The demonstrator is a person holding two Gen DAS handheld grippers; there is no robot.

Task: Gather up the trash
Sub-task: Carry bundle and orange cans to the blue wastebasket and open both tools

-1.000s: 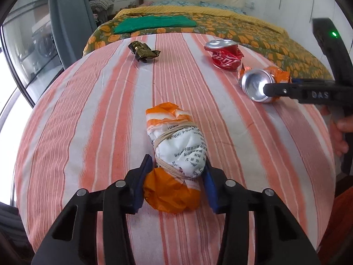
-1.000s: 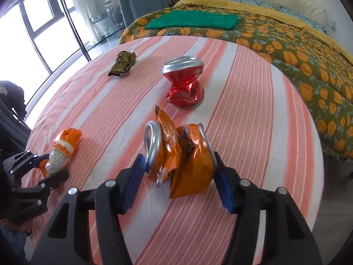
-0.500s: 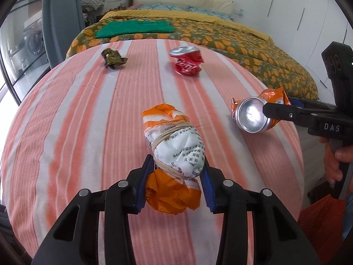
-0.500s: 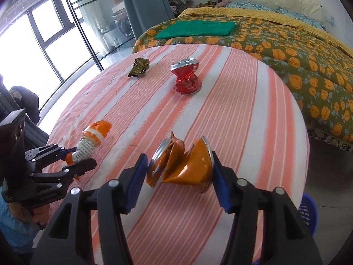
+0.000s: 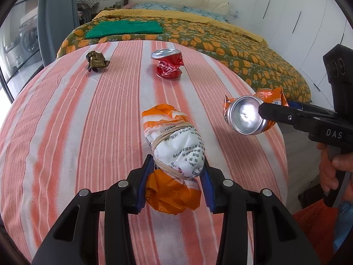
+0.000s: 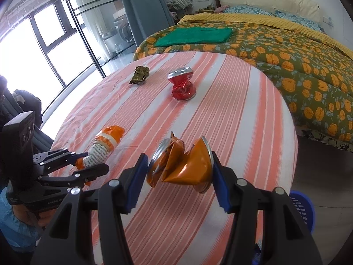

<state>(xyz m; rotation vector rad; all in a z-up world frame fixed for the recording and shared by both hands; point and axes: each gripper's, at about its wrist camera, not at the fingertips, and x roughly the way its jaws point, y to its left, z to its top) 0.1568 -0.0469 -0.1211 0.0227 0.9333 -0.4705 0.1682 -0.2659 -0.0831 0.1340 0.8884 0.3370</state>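
Both jaws clamped: left gripper (image 5: 175, 176) on wrapped bundle (image 5: 176, 150), right gripper (image 6: 179, 172) on crushed orange can (image 6: 183, 163).

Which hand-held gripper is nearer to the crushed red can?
Right. The right hand-held gripper, shut on the orange can, is closer to the red can; the left hand-held gripper sits farther away.

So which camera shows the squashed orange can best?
The right wrist view: the crushed orange can sits close and central, its crumpled side showing between the right tongs. The left wrist view shows it off to the side, mostly its shiny round end.
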